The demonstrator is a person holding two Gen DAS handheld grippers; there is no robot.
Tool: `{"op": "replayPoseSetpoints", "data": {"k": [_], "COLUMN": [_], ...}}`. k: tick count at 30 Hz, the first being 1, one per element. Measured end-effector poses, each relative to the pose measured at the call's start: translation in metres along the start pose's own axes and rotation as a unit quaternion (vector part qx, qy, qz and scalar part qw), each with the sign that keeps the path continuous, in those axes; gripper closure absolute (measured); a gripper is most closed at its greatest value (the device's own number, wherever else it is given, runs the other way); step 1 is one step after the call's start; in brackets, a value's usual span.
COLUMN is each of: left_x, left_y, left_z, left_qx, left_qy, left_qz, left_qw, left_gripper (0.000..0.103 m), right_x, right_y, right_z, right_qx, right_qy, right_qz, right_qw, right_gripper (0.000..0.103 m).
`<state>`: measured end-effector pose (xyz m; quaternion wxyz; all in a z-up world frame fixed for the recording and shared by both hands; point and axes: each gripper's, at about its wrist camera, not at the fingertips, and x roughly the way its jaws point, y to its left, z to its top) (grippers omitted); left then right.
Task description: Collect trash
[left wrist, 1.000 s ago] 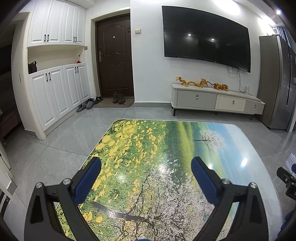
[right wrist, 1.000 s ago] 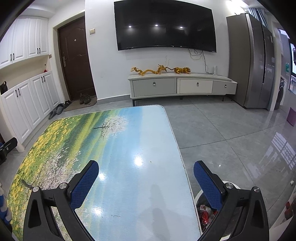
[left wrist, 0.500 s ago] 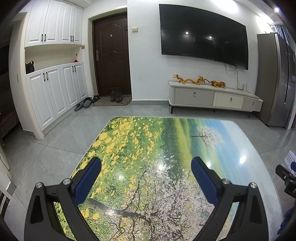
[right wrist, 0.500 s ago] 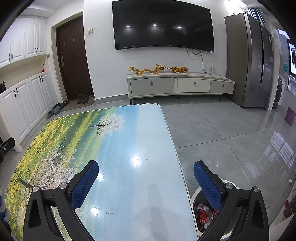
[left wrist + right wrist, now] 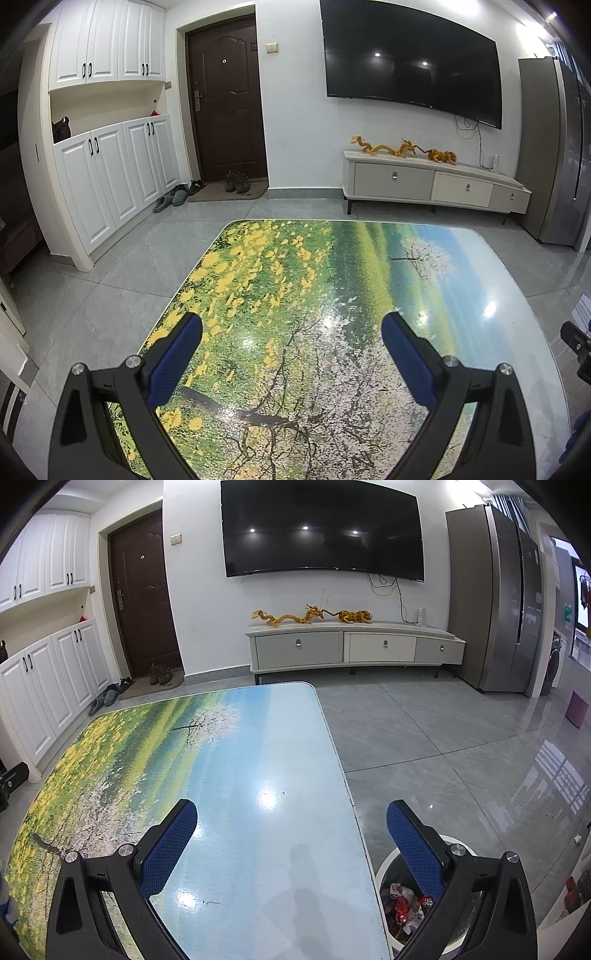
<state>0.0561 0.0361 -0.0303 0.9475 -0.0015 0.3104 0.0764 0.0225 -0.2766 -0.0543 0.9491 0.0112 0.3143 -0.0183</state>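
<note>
1. My left claw (image 5: pixel 291 328) is spread wide and empty above the glossy landscape-printed tabletop (image 5: pixel 332 280); over the last second it has tipped back slightly, so more of the far table edge shows ahead.
2. My right claw (image 5: pixel 291 816) is equally wide and empty.
3. The white round waste bin (image 5: pixel 388 864) sits below my right fingertip, crumpled red-and-white wrappers (image 5: pixel 402 904) inside.
4. No trash lies ahead on the tabletop, so collecting looks finished.

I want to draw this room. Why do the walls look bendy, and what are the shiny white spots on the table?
Both wrist views use fisheye lenses, so the door and fridge bow outward. In the right wrist view, the bright spot on the table is ceiling-light glare; the left wrist view shows similar glare, and the TV reflects three lights.
</note>
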Motion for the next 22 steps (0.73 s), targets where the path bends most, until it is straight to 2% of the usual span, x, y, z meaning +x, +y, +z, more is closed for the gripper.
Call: {"op": "replayPoseSetpoints", "data": {"k": [22], "left_x": [0.0089], "left_y": [-0.0015], "left_z": [-0.0009], "left_qx": [0.006], "left_qy": [0.018], "left_qz": [0.002], "left_qw": [0.9998], "left_gripper": [0.005], "right_x": [-0.0016], "right_y": [-0.0048], "right_z": [0.0001], "right_qx": [-0.002], "right_qy": [-0.002], "right_qz": [-0.009], "right_qw": [1.0], "right_gripper": [0.0]}}
